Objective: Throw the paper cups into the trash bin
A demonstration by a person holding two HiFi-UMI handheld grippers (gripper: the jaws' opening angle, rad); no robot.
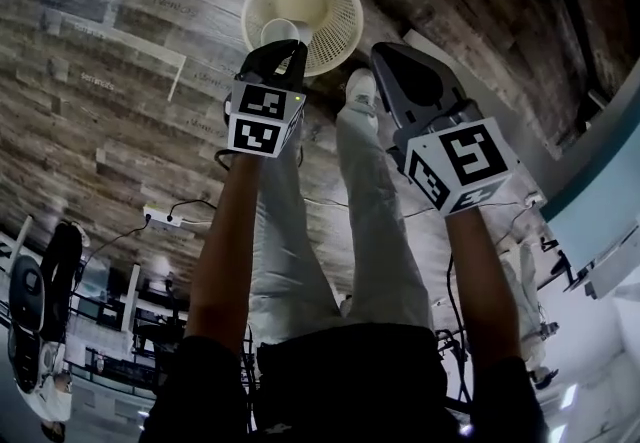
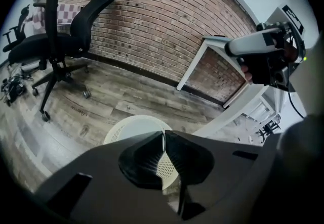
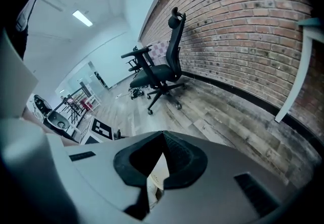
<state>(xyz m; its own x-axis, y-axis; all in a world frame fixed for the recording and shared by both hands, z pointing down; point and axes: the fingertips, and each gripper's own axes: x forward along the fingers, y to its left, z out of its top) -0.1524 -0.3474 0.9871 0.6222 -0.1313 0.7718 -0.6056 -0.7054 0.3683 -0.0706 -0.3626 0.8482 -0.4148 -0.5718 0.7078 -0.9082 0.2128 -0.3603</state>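
Note:
A cream mesh trash bin [image 1: 325, 1] stands on the wooden floor straight ahead of me. My left gripper [image 1: 283, 46] hangs over its near rim, shut on the wall of a white paper cup [image 1: 278, 30] that pokes out past the fingertips. In the left gripper view the jaws [image 2: 163, 136] meet tip to tip with the bin [image 2: 132, 126] below them. My right gripper [image 1: 381, 54] is held beside the bin, to its right. In the right gripper view its jaws [image 3: 163, 138] are shut on a second paper cup [image 3: 157, 175], whose pale wall shows in the gap.
The person's legs [image 1: 370, 231] and a white shoe [image 1: 361, 89] are under the grippers. A power strip with cables [image 1: 165, 219] lies on the floor at left. A black office chair [image 2: 50, 46], a white table [image 2: 217, 46] and a brick wall [image 2: 167, 20] stand beyond the bin.

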